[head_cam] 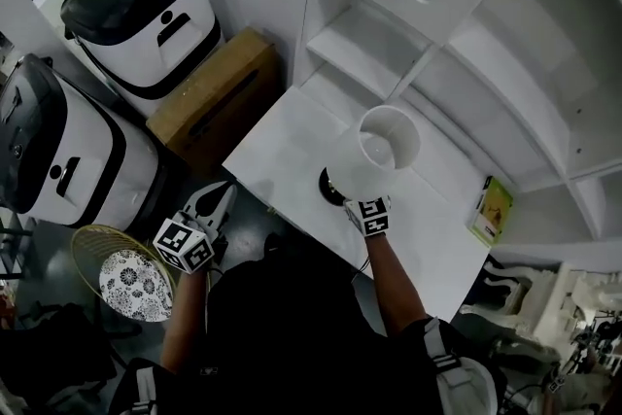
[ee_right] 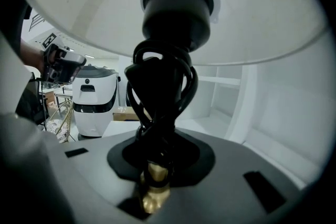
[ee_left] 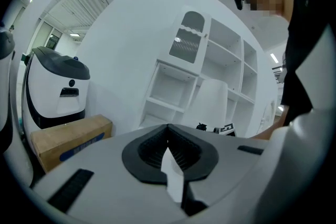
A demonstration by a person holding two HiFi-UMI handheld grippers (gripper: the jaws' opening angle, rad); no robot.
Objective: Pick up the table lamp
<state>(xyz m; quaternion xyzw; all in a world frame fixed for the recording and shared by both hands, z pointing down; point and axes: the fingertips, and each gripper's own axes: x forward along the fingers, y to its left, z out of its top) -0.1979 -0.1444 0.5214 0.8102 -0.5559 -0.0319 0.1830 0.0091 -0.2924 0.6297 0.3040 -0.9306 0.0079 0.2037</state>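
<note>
**Our right gripper (ee_right: 156,150) clamped on the table lamp (head_cam: 374,155)**
We grip the black, cord-wrapped stem (ee_right: 163,86) just under the white shade (ee_right: 252,13), which spreads directly above the gripper, over the white table (head_cam: 287,139) before the shelves (head_cam: 413,63). Our left gripper (head_cam: 224,192) hangs well apart, off the table's left edge, its jaws together.

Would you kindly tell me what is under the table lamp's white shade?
A black socket and twisted black stem, clamped in the right tool, with a brass part below. The shade covers most of the dark base.
</note>
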